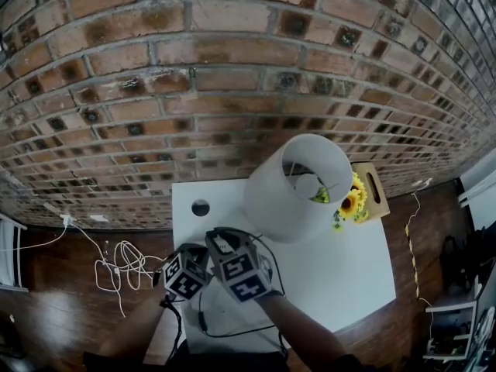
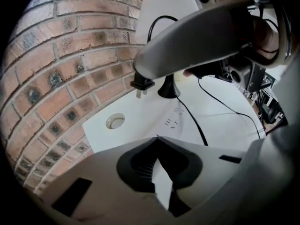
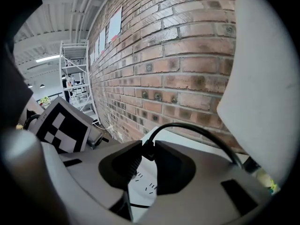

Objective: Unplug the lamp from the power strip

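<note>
The black plug [image 2: 141, 84] hangs clear of the white power strip [image 2: 174, 122], its prongs bare in the air. My right gripper [image 3: 147, 149] is shut on that plug [image 3: 148, 150], and the black cable [image 3: 197, 129] arcs away toward the lamp. The lamp's white shade [image 1: 298, 184] stands at the back of the table, over its black base [image 2: 168, 91]. My left gripper [image 2: 157, 139] points down at the near end of the strip, jaws closed in on a white piece of it. In the head view both grippers, left [image 1: 190, 263] and right [image 1: 226, 246], sit side by side at the table's front left.
The white table [image 1: 341, 270] stands against a brick wall [image 1: 232, 68] and has a round cable hole [image 1: 201, 207]. Sunflowers [image 1: 350, 201] and a wooden board [image 1: 372, 191] lie behind the lamp. White cables [image 1: 116, 266] trail on the floor to the left.
</note>
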{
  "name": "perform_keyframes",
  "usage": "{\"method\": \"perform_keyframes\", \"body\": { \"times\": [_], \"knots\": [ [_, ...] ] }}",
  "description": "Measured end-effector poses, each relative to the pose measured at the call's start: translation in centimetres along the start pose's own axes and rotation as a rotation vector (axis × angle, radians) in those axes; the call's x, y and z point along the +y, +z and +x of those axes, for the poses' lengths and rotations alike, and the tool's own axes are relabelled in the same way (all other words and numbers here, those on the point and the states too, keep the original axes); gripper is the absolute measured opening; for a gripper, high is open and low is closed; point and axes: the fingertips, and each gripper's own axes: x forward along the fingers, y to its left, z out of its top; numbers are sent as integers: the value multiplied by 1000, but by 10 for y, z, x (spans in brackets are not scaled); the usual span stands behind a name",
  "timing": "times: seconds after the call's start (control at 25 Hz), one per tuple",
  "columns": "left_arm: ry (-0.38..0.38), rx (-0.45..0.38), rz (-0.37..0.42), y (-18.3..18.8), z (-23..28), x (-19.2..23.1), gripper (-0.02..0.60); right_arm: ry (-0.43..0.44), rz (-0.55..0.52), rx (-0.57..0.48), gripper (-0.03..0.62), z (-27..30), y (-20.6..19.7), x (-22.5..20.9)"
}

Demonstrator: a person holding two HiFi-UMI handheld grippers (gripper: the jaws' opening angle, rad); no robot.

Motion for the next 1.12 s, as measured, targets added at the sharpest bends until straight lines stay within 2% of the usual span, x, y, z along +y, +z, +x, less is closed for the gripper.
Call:
{"method": "perform_keyframes", "body": {
  "times": [0.36, 0.48, 0.6, 0.72, 0.92, 1.12],
  "knots": [
    [-4, -16, -14, 0, 0, -1, 15, -15, 17, -47, 87, -17, 19, -4],
    [-40, -30, -87, -1, -5, 1, 11, -16, 23, -50, 87, -22, 20, -3],
    [4, -92, -185, 8, -22, 18, 9, -13, 25, -58, 89, -25, 25, -4],
    [13, -154, -233, 20, -37, 21, 9, -11, 24, -70, 89, -28, 30, -3],
    [70, -235, -239, 34, -63, 34, 9, 7, 35, -93, 89, -31, 41, 4],
    [93, -252, -227, 31, -76, 35, 9, 16, -7, -95, 91, -29, 52, 5]
  ]
}}
